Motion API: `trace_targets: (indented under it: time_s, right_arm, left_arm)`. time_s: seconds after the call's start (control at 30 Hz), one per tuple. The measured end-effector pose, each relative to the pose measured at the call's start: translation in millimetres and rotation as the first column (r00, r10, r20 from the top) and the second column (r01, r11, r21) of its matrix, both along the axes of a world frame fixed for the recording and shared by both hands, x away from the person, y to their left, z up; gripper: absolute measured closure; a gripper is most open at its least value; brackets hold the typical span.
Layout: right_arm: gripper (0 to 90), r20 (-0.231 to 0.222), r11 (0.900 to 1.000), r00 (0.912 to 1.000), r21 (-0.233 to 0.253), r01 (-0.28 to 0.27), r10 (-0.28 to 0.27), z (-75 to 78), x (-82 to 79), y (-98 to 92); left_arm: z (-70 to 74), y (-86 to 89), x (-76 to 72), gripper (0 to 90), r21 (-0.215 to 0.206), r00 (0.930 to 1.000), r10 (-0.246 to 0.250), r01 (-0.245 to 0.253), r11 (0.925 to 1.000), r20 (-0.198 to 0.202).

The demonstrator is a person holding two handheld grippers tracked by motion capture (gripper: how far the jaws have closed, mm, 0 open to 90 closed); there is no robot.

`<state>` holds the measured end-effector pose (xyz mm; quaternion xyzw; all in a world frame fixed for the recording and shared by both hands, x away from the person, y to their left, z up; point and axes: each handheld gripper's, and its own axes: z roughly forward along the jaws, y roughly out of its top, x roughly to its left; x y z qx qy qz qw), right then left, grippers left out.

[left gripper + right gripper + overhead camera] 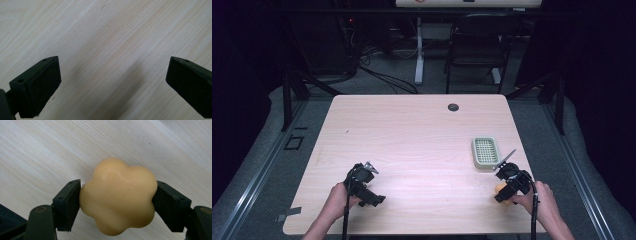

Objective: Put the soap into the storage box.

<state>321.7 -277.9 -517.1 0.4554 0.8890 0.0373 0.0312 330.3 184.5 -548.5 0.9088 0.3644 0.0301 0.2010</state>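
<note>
The right gripper (117, 197) held a flower-shaped yellow soap bar (118, 196) between its jaws, both pads pressed against the lobed sides, just above the wooden table (37, 150). The grasp step appeared complete. The next move likely called for carrying the bar forward to the green soap dish (485, 152). The left gripper (113, 80) stood wide and empty. No writing was legible.

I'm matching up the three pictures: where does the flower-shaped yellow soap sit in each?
High view: the yellow soap peeks out under the right tongs, near the table's right front edge.
Left gripper view: bare wood between open jaws.
Right gripper view: centre, clamped between both jaws.
Shared landmark: the pale wood-grain table.
</note>
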Motion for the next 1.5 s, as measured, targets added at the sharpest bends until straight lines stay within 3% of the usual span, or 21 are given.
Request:
trace_targets:
  time_s: [0.03,0.4,0.43,0.47,0.57,0.67,0.87,0.9,0.93,1.5]
  right_arm:
    - [26.6,0.027,0.999,0.9992,0.033,0.029,-0.03,-2.7,-2.0,0.6]
    - [26.6,0.016,1.0,0.9998,0.017,-0.007,0.007,5.4,6.7,6.0]
    - [26.6,0.001,1.0,0.9997,-0.002,-0.023,0.023,7.7,8.4,6.3]
    - [26.6,0.024,1.0,0.9997,0.025,-0.003,0.002,5.7,7.8,7.9]
    - [26.6,0.034,0.999,0.9994,0.042,0.007,-0.009,5.2,8.8,10.5]
    - [26.6,0.015,1.0,0.9998,0.014,-0.014,0.014,8.7,12.8,11.5]
    - [26.6,0.042,0.999,0.9991,0.04,0.003,-0.005,10.1,15.8,14.6]
    - [26.6,-0.002,0.999,0.999,-0.003,-0.044,0.044,15.7,19.6,14.2]
    - [26.6,0.028,0.999,0.9996,0.032,-0.011,0.01,13.1,17.9,15.6]
    - [26.6,0.041,0.999,0.9986,0.025,-0.034,0.033,21.8,27.8,26.2]
  left_arm:
    - [0.0,0.0,0.0,0.0,0.0,1.0,0.0,0.0,1.0,0.0]
    - [0.1,0.5,0.0,0.0,-0.004,1.0,-0.002,0.002,1.0,0.0]
    - [0.2,0.5,0.0,0.0,-0.005,1.0,-0.002,0.002,1.0,0.001]
    - [0.3,0.5,0.0,0.0,-0.005,1.0,-0.003,0.003,1.0,0.0]
    - [0.2,0.4,-0.1,0.0,-0.006,1.0,-0.003,0.003,1.0,0.0]
    - [0.5,0.3,-0.3,0.0,-0.006,1.0,-0.004,0.004,1.0,0.002]
    - [0.4,0.2,-0.1,0.0,-0.006,1.0,-0.004,0.004,1.0,0.002]
    - [0.4,0.2,-0.1,0.0,-0.006,1.0,-0.004,0.004,1.0,0.002]
    - [0.4,0.1,-0.1,0.0,-0.006,1.0,-0.005,0.005,1.0,0.002]
    - [1.4,0.9,-0.3,0.0,-0.007,0.9999,-0.002,0.002,1.0,0.012]
